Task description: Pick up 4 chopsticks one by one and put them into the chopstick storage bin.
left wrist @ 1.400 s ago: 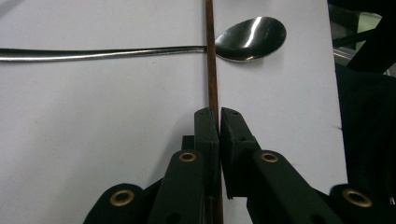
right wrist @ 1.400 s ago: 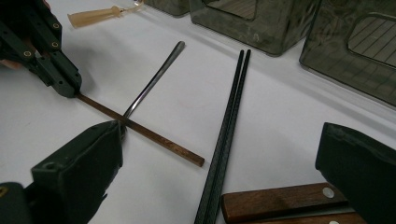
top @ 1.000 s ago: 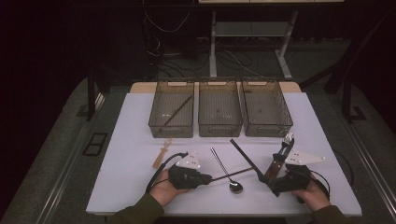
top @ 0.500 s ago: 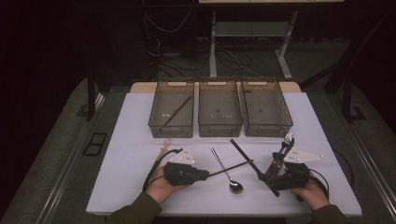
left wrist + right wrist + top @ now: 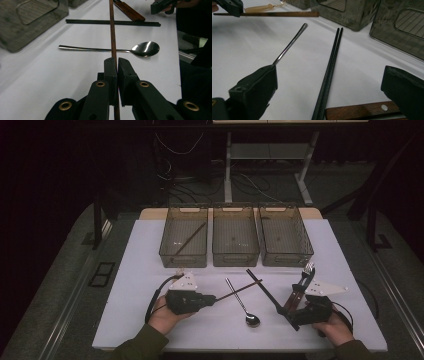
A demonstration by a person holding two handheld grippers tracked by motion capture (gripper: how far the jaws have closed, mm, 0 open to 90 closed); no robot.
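Observation:
My left gripper (image 5: 212,299) (image 5: 117,61) is shut on one end of a brown wooden chopstick (image 5: 240,290) (image 5: 112,32), held a little above the white table and pointing right over the spoon. The steel spoon (image 5: 242,304) (image 5: 110,49) lies flat beneath it. A pair of black chopsticks (image 5: 265,291) (image 5: 332,65) lies side by side on the table. My right gripper (image 5: 292,312) (image 5: 328,72) stands open, its jaws wide on either side of the near end of the black pair and of a wood-handled fork (image 5: 300,287) (image 5: 362,111), touching neither.
Three clear bins (image 5: 236,257) stand in a row at the back; the left bin (image 5: 170,250) holds another brown chopstick (image 5: 190,240). A beige utensil (image 5: 262,8) lies on the white table (image 5: 130,285) near the left gripper.
The left gripper has drawn back a little to the left and risen slightly with the brown chopstick in it. The right gripper has stayed put.

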